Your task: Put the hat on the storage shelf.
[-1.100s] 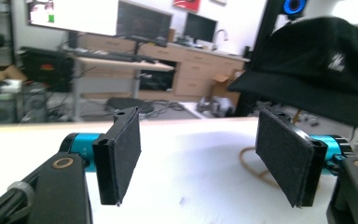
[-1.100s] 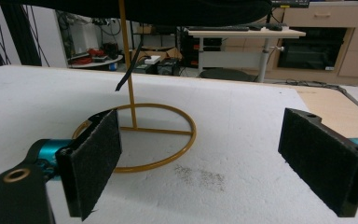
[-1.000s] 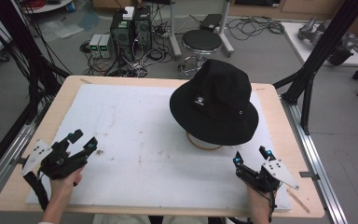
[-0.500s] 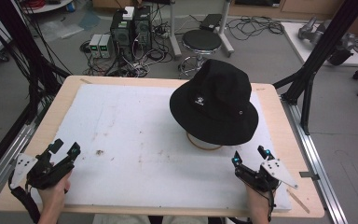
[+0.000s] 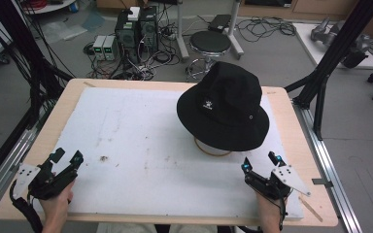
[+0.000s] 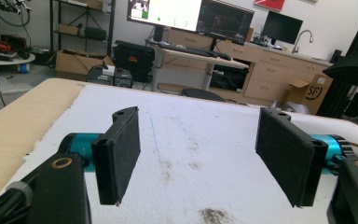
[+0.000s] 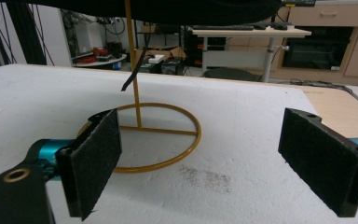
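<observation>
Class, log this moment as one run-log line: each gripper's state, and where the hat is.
left gripper: open, empty | right gripper: open, empty | black hat: on yellow wire stand, untouched | white foam board: stained

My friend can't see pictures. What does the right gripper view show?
A black hat hangs on a yellow wire stand on a white table. The right gripper sits open in front, holding nothing.

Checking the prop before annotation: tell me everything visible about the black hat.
The black hat is a soft, fabric-looking bucket hat with a rounded crown, a wide drooping brim, a small white logo on the front and a metal eyelet on the side. It sits upright on a thin yellow wire stand with a ring base, on the white foam board, right of centre. Nothing else touches it.
</observation>
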### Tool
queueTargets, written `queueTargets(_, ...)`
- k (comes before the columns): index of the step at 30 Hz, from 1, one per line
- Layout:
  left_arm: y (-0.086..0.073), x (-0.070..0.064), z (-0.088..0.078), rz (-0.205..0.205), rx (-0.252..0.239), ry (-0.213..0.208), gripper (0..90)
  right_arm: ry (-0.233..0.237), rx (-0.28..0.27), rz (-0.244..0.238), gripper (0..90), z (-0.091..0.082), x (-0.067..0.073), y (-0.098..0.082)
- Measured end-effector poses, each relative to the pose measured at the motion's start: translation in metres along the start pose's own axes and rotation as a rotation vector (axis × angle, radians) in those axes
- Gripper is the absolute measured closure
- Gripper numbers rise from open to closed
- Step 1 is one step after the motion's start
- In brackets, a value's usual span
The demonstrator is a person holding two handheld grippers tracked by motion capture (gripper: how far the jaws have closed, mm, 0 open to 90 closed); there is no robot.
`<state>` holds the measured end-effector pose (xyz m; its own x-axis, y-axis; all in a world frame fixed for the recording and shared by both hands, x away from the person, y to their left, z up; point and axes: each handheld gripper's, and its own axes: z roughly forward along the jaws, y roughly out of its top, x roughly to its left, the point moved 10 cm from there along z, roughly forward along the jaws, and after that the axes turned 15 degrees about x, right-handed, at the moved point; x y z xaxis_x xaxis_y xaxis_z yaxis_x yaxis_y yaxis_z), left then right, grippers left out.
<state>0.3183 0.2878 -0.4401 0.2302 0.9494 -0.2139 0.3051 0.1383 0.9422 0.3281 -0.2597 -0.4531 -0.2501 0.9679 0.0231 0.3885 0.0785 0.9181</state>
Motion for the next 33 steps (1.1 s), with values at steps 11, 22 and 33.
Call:
queueTargets(11, -0.0009, -0.0006, 0.0016, -0.006, 0.007, -0.017, 31.0, 0.006, 0.001, 0.021, 12.5, -0.0001, -0.0022, -0.0009)
queueTargets(22, -0.0021, -0.005, 0.0018, 0.001, 0.014, -0.042, 31.5, 0.012, 0.003, 0.015, 12.5, 0.001, -0.0001, -0.0006)
queueTargets(33, -0.0023, -0.0063, 0.0022, 0.007, 0.018, -0.048, 31.7, 0.01, 0.003, 0.017, 12.5, 0.0008, -0.0004, -0.0005)
